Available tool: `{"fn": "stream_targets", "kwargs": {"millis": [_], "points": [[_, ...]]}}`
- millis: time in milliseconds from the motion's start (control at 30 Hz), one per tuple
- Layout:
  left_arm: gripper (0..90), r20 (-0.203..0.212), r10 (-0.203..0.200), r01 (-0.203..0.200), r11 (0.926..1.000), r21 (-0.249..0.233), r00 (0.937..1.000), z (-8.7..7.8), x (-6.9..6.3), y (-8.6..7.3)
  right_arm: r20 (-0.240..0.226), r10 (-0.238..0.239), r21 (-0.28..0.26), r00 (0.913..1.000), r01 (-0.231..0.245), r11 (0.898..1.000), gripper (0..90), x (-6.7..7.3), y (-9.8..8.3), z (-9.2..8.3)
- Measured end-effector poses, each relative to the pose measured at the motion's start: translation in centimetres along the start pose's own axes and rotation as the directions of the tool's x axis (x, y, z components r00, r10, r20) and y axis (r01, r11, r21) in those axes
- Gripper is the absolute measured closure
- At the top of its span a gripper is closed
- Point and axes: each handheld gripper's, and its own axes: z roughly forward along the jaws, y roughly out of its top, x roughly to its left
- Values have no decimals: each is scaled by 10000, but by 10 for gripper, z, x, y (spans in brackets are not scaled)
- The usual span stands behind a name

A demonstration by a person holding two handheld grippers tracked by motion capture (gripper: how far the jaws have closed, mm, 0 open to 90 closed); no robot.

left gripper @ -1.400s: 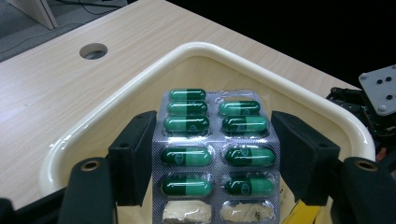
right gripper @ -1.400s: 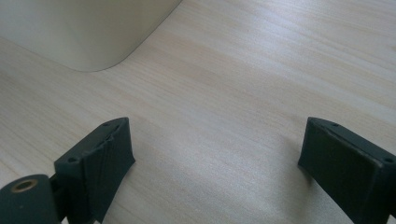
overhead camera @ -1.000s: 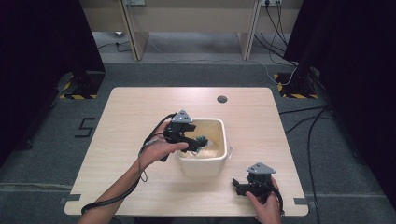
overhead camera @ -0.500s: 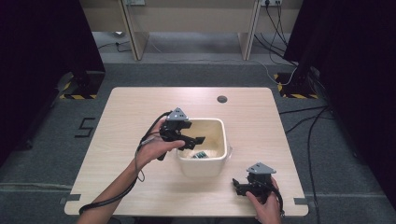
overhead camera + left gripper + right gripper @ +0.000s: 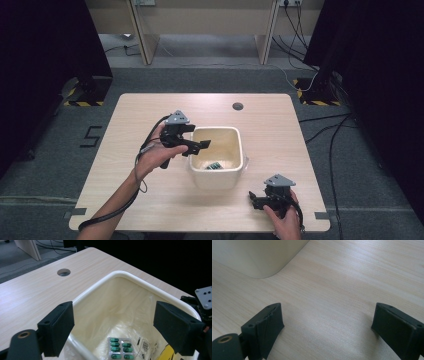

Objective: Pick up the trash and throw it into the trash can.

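Note:
A cream plastic bin [image 5: 242,150] stands mid-table. On its bottom lies a blister pack of green capsules [image 5: 215,165] [image 5: 121,348]. My left gripper [image 5: 198,145] hovers over the bin's left rim [image 5: 125,273]. In the left gripper view it [image 5: 115,327] is open; its jaws have just been opening, with nothing between them. My right gripper [image 5: 256,199] rests low over the table near the front right edge. In the right gripper view it [image 5: 327,325] stands open over bare wood, with the bin's corner [image 5: 257,255] ahead to its left.
Clear plastic wrap and a yellow item [image 5: 165,353] also lie in the bin. A round cable hole [image 5: 237,106] sits in the table's far side. Cables and desk legs are on the floor behind. The right gripper's grey plate [image 5: 203,297] shows past the bin.
The left gripper has pulled up and to the left, out of the bin, with its jaws spreading. The green blister pack it carried now lies on the bin's bottom. The right gripper stayed put.

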Motion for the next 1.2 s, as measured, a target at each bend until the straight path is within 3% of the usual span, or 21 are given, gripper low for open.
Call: {"fn": "stream_targets", "kwargs": {"millis": [533, 1200], "points": [[173, -657, -682, 655, 9970, -412, 9955, -26, 34, -12, -5, 1, -3, 10000, -1, 10000, 98, 0, 0, 0], [180, -1008, -1312, 1262, 9905, -540, 9862, -33, 55, -38, 0, -3, 12, 10000, 3, 10000, 98, 0, 0, 0]]}}
